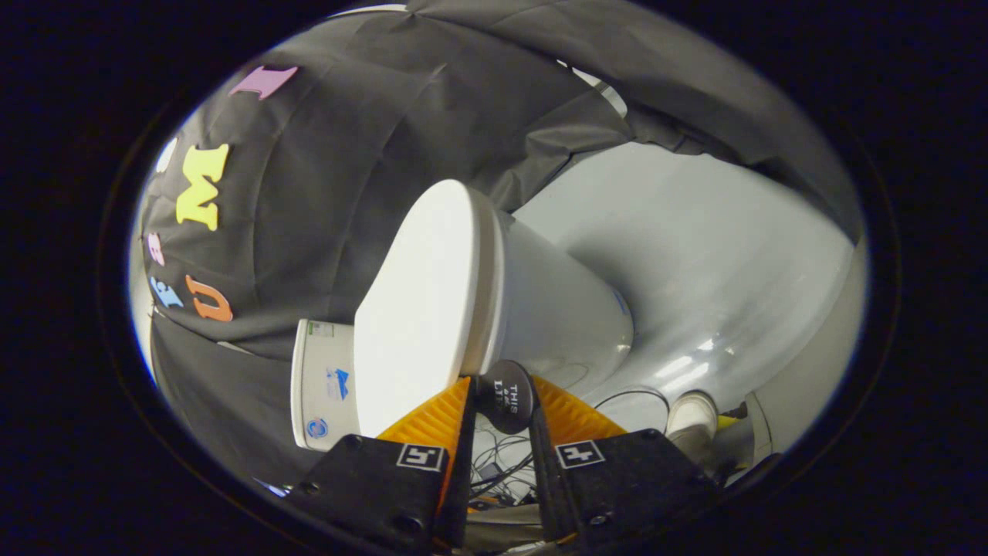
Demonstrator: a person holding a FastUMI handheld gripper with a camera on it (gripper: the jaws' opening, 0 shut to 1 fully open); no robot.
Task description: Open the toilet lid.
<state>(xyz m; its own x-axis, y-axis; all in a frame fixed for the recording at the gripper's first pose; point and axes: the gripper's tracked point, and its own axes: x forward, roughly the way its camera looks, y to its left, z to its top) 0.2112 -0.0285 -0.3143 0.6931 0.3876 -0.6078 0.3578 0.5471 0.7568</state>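
The claw (503, 395) pinches the small round black tab (505, 394) at the centre-bottom of the frame, fixed to the smooth white plastic toilet lid (421, 309); any slip off that tab would likely drop the lid.

A round black tab (505, 395) on the toilet lid (421, 309) reads "THIS".

Smooth, glossy white plastic toilet lid (421, 309) and bowl (563, 309); matt, creased black cloth wall (347, 154); glossy grey floor (718, 255); ribbed fingers of the gripper (503, 392) pressing a matt black round tab (505, 395).
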